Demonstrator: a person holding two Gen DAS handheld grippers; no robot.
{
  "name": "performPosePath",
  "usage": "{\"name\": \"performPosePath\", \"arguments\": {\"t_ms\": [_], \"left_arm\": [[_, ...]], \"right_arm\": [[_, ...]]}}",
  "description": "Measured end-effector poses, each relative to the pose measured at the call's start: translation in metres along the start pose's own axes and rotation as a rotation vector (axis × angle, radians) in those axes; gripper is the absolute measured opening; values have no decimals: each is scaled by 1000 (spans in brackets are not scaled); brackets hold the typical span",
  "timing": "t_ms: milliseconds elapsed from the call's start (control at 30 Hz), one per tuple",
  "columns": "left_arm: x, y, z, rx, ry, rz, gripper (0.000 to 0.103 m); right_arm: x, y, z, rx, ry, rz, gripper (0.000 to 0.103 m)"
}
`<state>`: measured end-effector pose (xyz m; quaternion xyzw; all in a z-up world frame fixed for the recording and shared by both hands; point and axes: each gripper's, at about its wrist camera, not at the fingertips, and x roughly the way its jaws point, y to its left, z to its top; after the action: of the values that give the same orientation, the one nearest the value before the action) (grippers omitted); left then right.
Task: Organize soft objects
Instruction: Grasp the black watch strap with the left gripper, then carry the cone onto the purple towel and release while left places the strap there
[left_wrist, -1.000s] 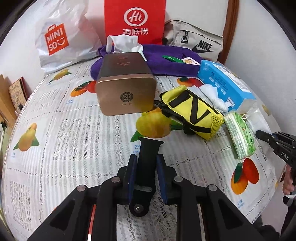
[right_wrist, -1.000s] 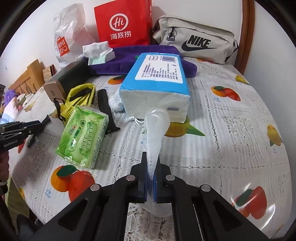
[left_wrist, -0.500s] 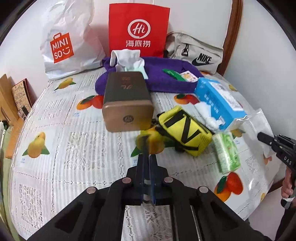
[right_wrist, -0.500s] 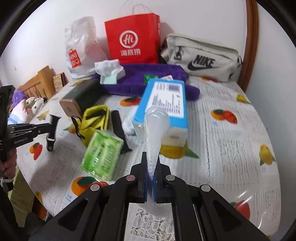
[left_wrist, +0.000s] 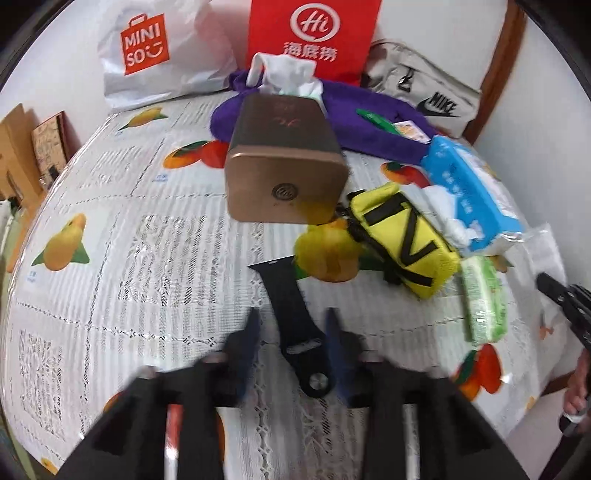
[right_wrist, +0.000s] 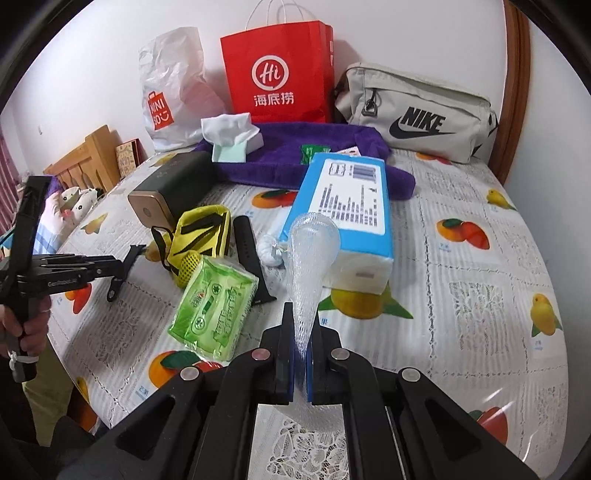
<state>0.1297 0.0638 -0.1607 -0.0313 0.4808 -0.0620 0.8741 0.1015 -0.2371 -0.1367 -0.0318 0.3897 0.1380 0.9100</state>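
Observation:
My left gripper (left_wrist: 293, 325) is open, its blue pads either side of a black watch strap (left_wrist: 291, 314) that lies on the tablecloth; whether they touch it I cannot tell. That strap also shows in the right wrist view (right_wrist: 123, 267) at the left gripper's tip. My right gripper (right_wrist: 302, 345) is shut on a clear bubble-wrap bag (right_wrist: 310, 266) and holds it above the cloth. A yellow pouch (left_wrist: 402, 236), a green tissue pack (left_wrist: 482, 299) and a blue tissue pack (left_wrist: 472, 195) lie in a cluster to the right.
A bronze tin (left_wrist: 286, 166) lies on its side mid-table. A second black strap (right_wrist: 249, 254) lies by the pouch. A purple towel (right_wrist: 306, 155), red bag (right_wrist: 280, 74), Miniso bag (right_wrist: 170, 88) and Nike bag (right_wrist: 417, 114) line the back wall.
My left gripper has opened and the black strap now lies flat between its pads. My right gripper still holds the bubble-wrap bag and has shifted only a little.

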Motion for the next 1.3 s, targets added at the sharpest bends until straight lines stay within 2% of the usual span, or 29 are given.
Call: {"name": "performPosePath", "arguments": {"t_ms": [167, 200, 233, 300, 400, 500, 567, 600, 633, 800, 967, 1133, 1300], "left_arm": [[10, -8, 1, 14, -20, 67, 43], [12, -12, 1, 34, -27, 105, 37], [13, -15, 1, 58, -40, 127, 26], [12, -21, 0, 94, -41, 102, 22], [12, -20, -1, 77, -45, 100, 23], [11, -20, 0, 59, -39, 77, 31], [12, -26, -3, 88, -58, 110, 32], [12, -27, -4, 96, -65, 112, 29], [13, -29, -5, 113, -71, 102, 20], [9, -31, -1, 131, -57, 87, 20], [-11, -26, 6, 89, -80, 52, 20], [-30, -24, 17, 93, -117, 79, 20], [-50, -22, 35, 90, -159, 70, 20]], "right_arm": [[-5, 1, 1, -13, -13, 4, 4], [-6, 0, 2, -14, -16, 2, 4], [-6, 0, 2, -13, -19, 4, 4], [-5, -2, 3, -10, -21, 6, 4], [-2, -4, 4, -6, -18, 13, 4], [1, -4, 3, -4, -10, 18, 4], [2, -4, 4, -5, -10, 22, 4], [2, -4, 4, -7, -11, 25, 4], [1, -3, 5, -8, -14, 26, 4], [-4, 0, 11, -14, -27, 44, 4], [-16, 4, 20, -38, -60, 33, 4], [-23, 4, 34, -43, -89, 40, 4], [-23, 5, 52, -56, -106, 46, 4]]}}
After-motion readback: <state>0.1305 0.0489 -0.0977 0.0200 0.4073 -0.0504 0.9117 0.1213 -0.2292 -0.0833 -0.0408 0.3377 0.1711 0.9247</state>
